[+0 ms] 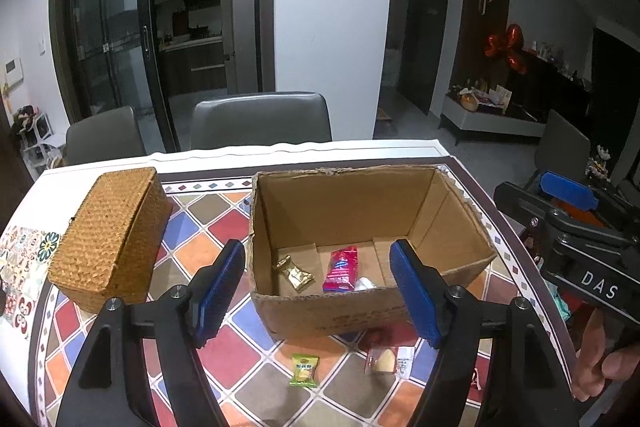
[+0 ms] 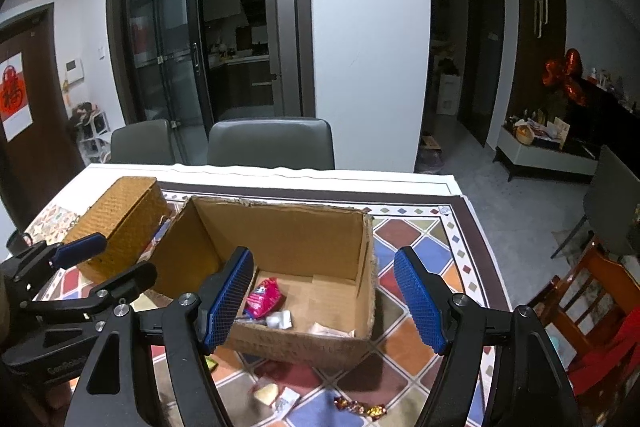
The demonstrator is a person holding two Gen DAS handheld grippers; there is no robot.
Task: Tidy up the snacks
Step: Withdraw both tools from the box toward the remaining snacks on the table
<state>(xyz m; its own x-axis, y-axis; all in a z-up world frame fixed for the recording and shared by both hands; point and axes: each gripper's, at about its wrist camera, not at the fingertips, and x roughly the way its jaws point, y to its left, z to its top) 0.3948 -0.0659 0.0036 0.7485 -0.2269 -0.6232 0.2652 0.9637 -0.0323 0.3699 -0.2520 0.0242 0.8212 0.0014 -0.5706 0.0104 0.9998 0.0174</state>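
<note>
Cardboard box [image 1: 360, 223] holding red packet [image 1: 341, 269], both jaws open, empty

Wrist views sharing cardboard box [image 1: 360, 227]

brown cardboard box [image 1: 360, 211], diamond-patterned multicolour tablecloth [image 1: 208, 227]
</note>
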